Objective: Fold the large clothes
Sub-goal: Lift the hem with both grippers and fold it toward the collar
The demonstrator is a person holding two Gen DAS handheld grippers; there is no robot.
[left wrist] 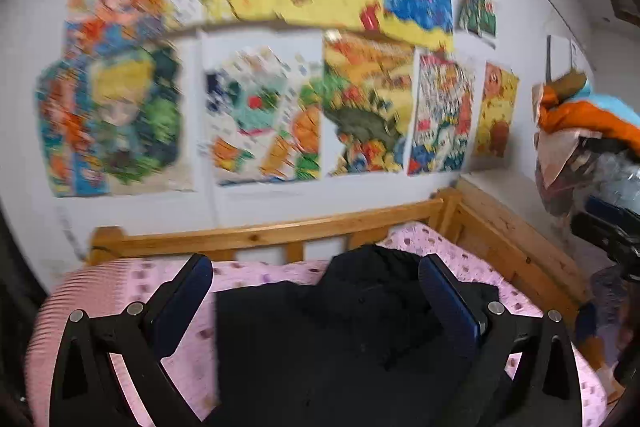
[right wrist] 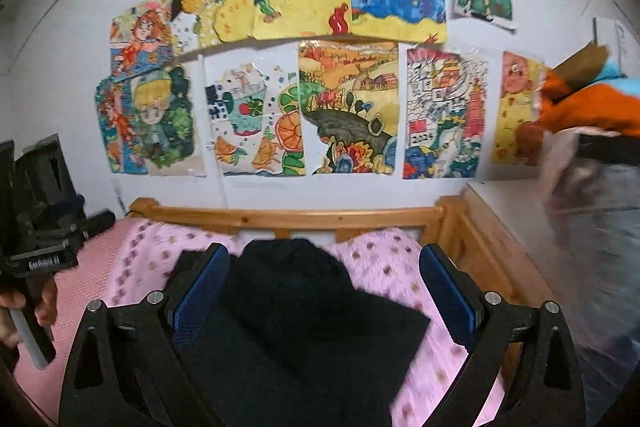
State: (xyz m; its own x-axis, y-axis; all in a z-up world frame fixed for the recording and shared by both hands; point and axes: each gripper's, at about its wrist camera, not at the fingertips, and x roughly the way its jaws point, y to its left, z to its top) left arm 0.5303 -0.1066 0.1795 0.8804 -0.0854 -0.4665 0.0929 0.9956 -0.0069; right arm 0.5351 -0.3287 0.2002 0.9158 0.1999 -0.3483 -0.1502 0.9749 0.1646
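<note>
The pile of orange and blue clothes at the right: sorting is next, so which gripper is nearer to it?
Right. The right gripper, open over the black garment, has the pile of orange and blue clothes close on its right; the left gripper, also open, is farther left.

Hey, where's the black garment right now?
The black garment lies on the pink blanket on the bed, in front of the wooden headboard rail, low and central in both wrist views.

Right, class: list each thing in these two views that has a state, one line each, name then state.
Left claw: open, empty.
Right claw: open, empty.
Black fabric garment: lying on the bed, part folded.
Pink spotted fleece blanket: spread under it.
Orange cloth: heaped at right.
</note>
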